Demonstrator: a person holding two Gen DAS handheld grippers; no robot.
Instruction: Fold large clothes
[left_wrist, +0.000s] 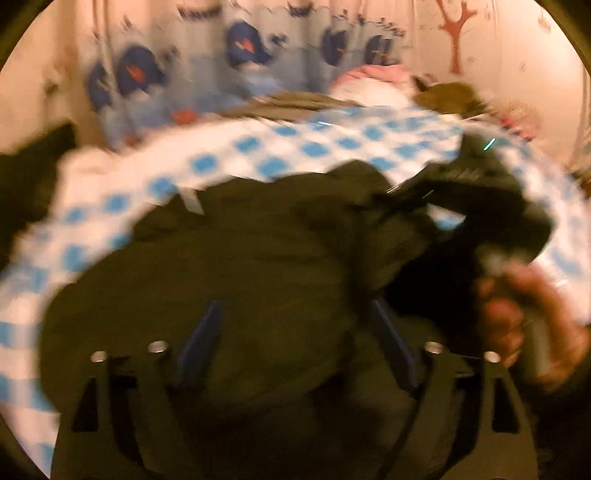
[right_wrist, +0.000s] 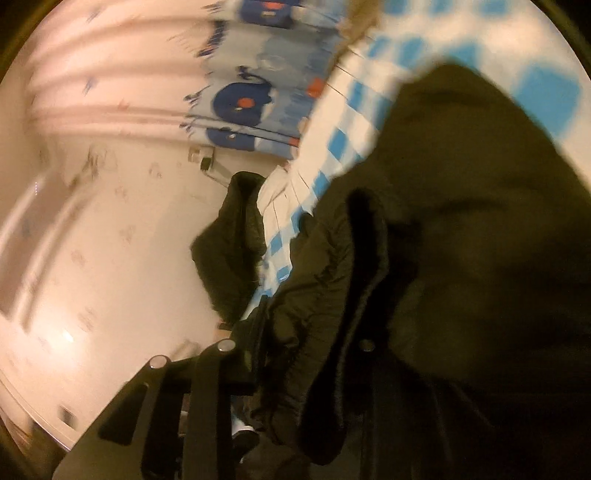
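Note:
A large dark olive garment (left_wrist: 240, 258) lies bunched on a bed with a blue-and-white checked cover (left_wrist: 229, 155). My left gripper (left_wrist: 295, 339) hovers just above it, its blue fingers (left_wrist: 201, 339) wide apart and open, with cloth under them. A person's hand (left_wrist: 509, 314) holds the other gripper at the right, where the garment rises. In the right wrist view the same garment (right_wrist: 461, 221) drapes thickly over my right gripper (right_wrist: 295, 350) and hides its fingers. A bunched ridge of cloth runs out of the jaws, as if pinched there. Both views are motion-blurred.
A curtain with blue whale prints (left_wrist: 243, 51) hangs behind the bed. Pink, white and brown clothes (left_wrist: 373, 85) are piled at the far side. A pale wall (right_wrist: 110, 229) stands left of the bed, and another dark cloth (right_wrist: 229, 251) hangs over the bed's edge.

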